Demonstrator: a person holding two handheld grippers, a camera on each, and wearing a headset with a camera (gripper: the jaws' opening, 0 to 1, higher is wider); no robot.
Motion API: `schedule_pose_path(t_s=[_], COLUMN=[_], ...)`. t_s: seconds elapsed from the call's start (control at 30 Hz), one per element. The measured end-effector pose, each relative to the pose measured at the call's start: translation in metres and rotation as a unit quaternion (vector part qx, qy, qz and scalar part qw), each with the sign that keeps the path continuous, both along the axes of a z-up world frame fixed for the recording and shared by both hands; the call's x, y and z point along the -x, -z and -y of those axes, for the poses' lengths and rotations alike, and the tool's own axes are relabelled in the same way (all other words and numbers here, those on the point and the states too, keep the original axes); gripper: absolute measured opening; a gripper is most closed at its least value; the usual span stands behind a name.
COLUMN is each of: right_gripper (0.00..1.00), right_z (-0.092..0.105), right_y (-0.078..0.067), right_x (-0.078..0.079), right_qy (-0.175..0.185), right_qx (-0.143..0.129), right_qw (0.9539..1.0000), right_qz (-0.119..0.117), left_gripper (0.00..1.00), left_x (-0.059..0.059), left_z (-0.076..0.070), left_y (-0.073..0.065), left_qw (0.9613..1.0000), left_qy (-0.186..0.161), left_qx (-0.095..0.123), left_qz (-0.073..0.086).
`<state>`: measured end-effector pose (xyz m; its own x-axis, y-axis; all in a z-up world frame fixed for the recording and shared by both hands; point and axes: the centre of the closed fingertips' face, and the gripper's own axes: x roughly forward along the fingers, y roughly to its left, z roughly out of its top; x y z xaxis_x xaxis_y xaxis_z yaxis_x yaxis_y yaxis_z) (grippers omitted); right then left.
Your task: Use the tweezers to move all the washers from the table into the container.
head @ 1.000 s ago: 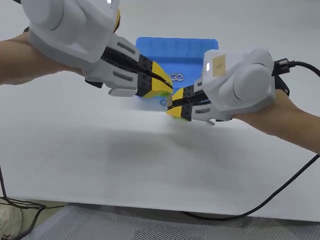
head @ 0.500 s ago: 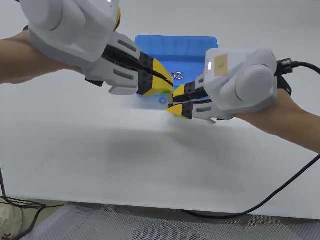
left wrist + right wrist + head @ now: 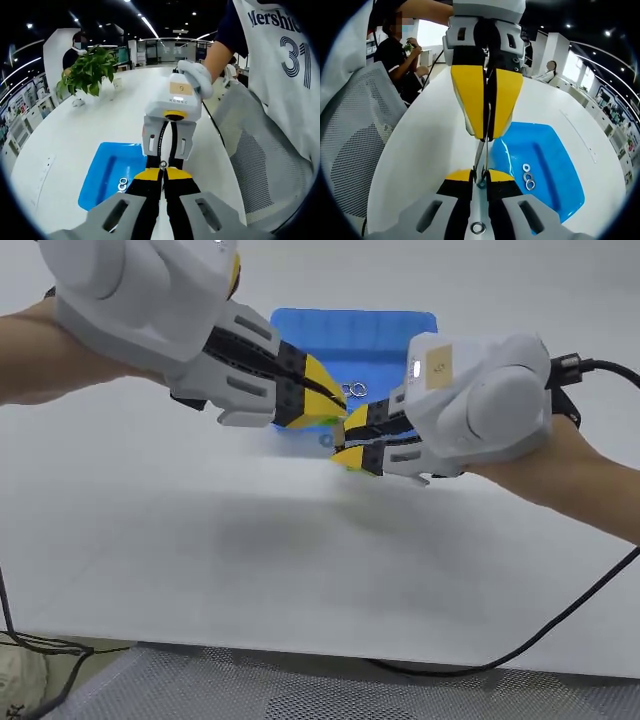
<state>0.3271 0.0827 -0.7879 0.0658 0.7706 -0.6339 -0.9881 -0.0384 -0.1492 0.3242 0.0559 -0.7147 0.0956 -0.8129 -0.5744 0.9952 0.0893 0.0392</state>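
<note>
near counter (image 3: 250,560): bare, open passage | centre: left gripper (image 3: 325,410) and right gripper (image 3: 350,445) tip to tip, tweezers (image 3: 480,155) bridging them | just behind: container (image 3: 390,335) rim | right: cable (image 3: 560,620) hanging off the edge

Left gripper (image 3: 162,175) is pinching thin tweezers (image 3: 162,187) between its closed yellow-tipped jaws and meeting the right gripper (image 3: 163,160) tip to tip above a white table (image 3: 75,145). A small ring (image 3: 163,164) is showing where they meet. A person in a numbered jersey (image 3: 280,75) is holding the right gripper. A blue container (image 3: 107,165) holding washers (image 3: 121,185) is lying just left of the jaws, and a potted plant (image 3: 87,75) is standing beyond it.
</note>
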Motion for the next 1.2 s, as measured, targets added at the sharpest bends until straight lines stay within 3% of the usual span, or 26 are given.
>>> schedule_pose_path(t_s=[0.43,0.57,0.7,1.2], right_gripper=[0.11,0.12,0.1,0.09], right_z=[0.003,0.0031,0.0032,0.0033], right_y=[0.0012,0.0012,0.0019,0.0004], right_x=[-0.0005,-0.0013,0.0013,0.0017], right_qy=[0.007,0.009,0.005,0.014], right_qx=[-0.002,-0.003,-0.003,-0.015], right_qw=[1.0,0.9999,0.9999,0.9994], right_qz=[-0.005,-0.007,-0.01,-0.029], left_gripper=[0.05,0.05,0.05,0.05], left_x=[-0.0033,-0.0049,-0.001,0.0016], left_z=[0.0029,0.004,0.0069,0.0077], left_y=[0.0023,0.002,0.0014,-0.0013], left_qw=[0.9999,1.0,0.9999,0.9997], left_qy=[0.001,0.0,0.002,-0.001], left_qx=[0.007,0.006,0.006,0.006], left_qz=[-0.01,-0.006,-0.016,-0.023])
